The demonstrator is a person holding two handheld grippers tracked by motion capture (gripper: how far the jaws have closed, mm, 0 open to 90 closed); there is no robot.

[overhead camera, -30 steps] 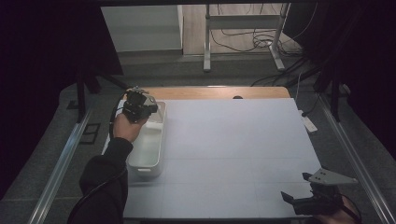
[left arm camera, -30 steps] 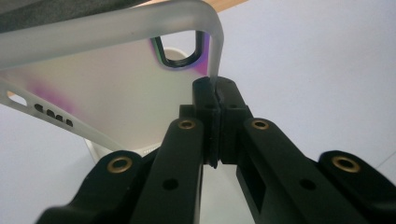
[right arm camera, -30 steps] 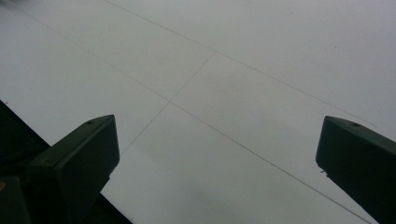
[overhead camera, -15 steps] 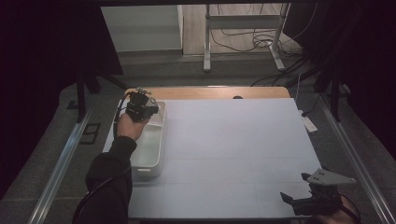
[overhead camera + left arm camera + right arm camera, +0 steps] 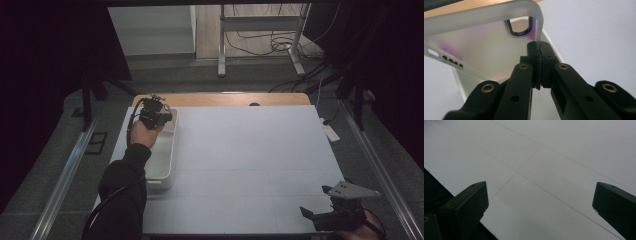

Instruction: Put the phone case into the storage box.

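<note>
Two grippers | left gripper (image 5: pixel 539 50) clamped on phone case (image 5: pixel 486 45) edge | right gripper (image 5: pixel 539 202) wide apart

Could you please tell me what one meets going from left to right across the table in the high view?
Left tongs, shut on a translucent phone case over the white tray → bare white table cover → right tongs, open, at the near right corner.

Your high view is dim: the white tabletop (image 5: pixel 250 160) is evenly but weakly lit, and the room around it sinks into black. In the left gripper view the near fingers (image 5: pixel 534 60) look soft, and a purple tint glares on the translucent case (image 5: pixel 481 50). The right gripper view is grey, flat and slightly grainy.
</note>
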